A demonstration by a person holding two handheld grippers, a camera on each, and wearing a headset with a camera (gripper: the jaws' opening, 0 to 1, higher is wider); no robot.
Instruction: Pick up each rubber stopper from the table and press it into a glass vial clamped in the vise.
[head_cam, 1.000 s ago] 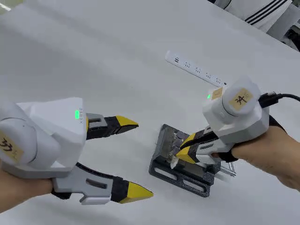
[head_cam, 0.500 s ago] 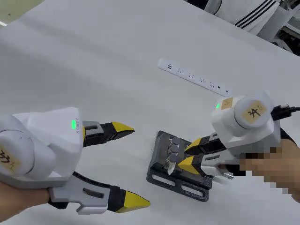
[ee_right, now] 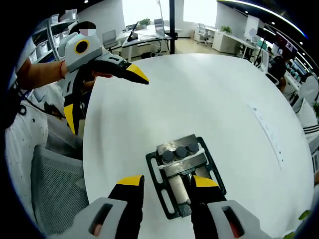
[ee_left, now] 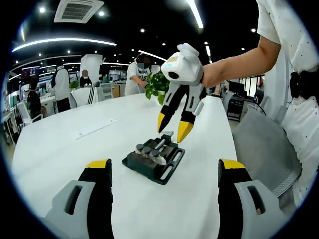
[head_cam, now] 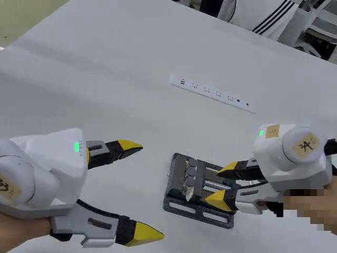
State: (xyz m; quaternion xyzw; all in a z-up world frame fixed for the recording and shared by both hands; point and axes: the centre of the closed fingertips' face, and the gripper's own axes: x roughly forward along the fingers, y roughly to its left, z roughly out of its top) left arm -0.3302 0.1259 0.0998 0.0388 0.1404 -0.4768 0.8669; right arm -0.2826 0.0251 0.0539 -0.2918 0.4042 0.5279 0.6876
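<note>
A small black vise (head_cam: 197, 206) sits on the white table. It clamps three glass vials (head_cam: 191, 172) in a row, each capped by a dark grey stopper. My right gripper (head_cam: 221, 184) is open just right of the vise, its yellow tips level with the jaws and empty. In the right gripper view my right gripper (ee_right: 167, 181) straddles the near end of the vise (ee_right: 156, 174), with the vials (ee_right: 177, 152) just beyond. My left gripper (head_cam: 141, 191) hangs open and empty left of the vise. It faces the vise (ee_left: 167, 172), the vials (ee_left: 147, 149) and my right gripper (ee_left: 173, 127).
A white power strip (head_cam: 213, 93) lies on the table beyond the vise, also seen as the power strip (ee_right: 266, 130). A person in a white striped top (head_cam: 263, 13) stands at the far edge. Bare white tabletop (head_cam: 105, 79) spreads left and behind.
My right gripper has drawn back from over the vials to the vise's right side. The head camera has tilted, shifting the whole picture. The left gripper keeps its place.
</note>
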